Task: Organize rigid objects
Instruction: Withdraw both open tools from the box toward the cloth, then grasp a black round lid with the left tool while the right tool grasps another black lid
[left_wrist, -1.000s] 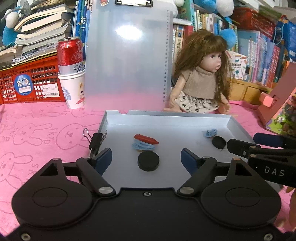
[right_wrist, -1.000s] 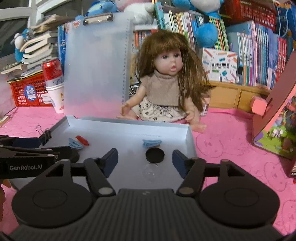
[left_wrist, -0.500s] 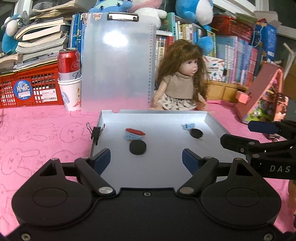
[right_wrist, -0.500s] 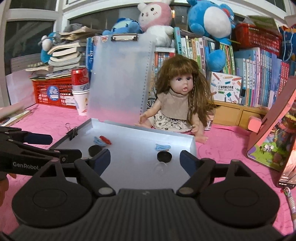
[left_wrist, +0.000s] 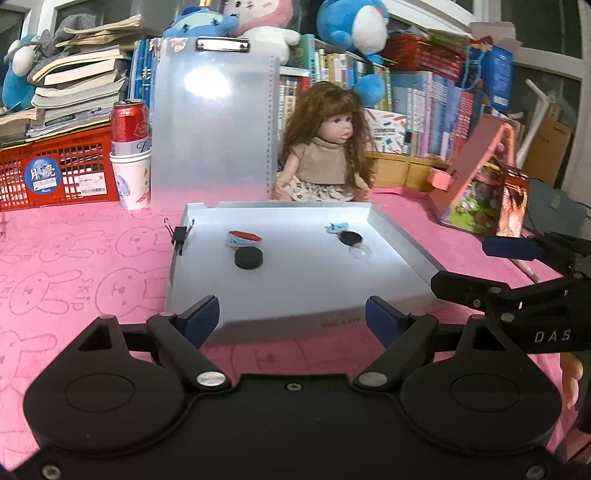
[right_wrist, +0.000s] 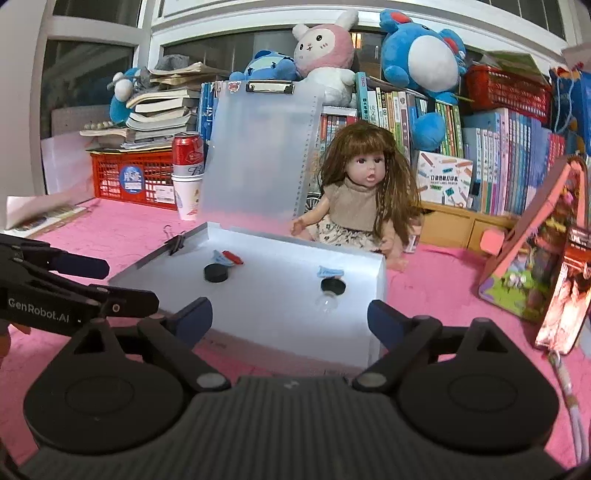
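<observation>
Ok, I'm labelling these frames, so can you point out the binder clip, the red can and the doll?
binder clip (left_wrist: 180, 235): left wrist view, on its black body at the tray's left wall.
red can (left_wrist: 129, 123): left wrist view, on the red side of the can.
doll (right_wrist: 359, 206): right wrist view, on its beige top.

1. Left wrist view: mounted behind the left gripper (left_wrist: 291, 317), looking forward and somewhat down along its fingers toward the near edge of the shallow tray (left_wrist: 402, 240), close above the pink cloth (left_wrist: 74, 258).
2. Right wrist view: mounted behind the right gripper (right_wrist: 290, 317), facing the same tray (right_wrist: 380, 295) from further right, near its front corner.
3. Shared: tray, doll (left_wrist: 327, 147) (right_wrist: 364, 184), clipboard (left_wrist: 214, 118) (right_wrist: 258, 147), bookshelf; each gripper seen at the other view's edge.
</observation>
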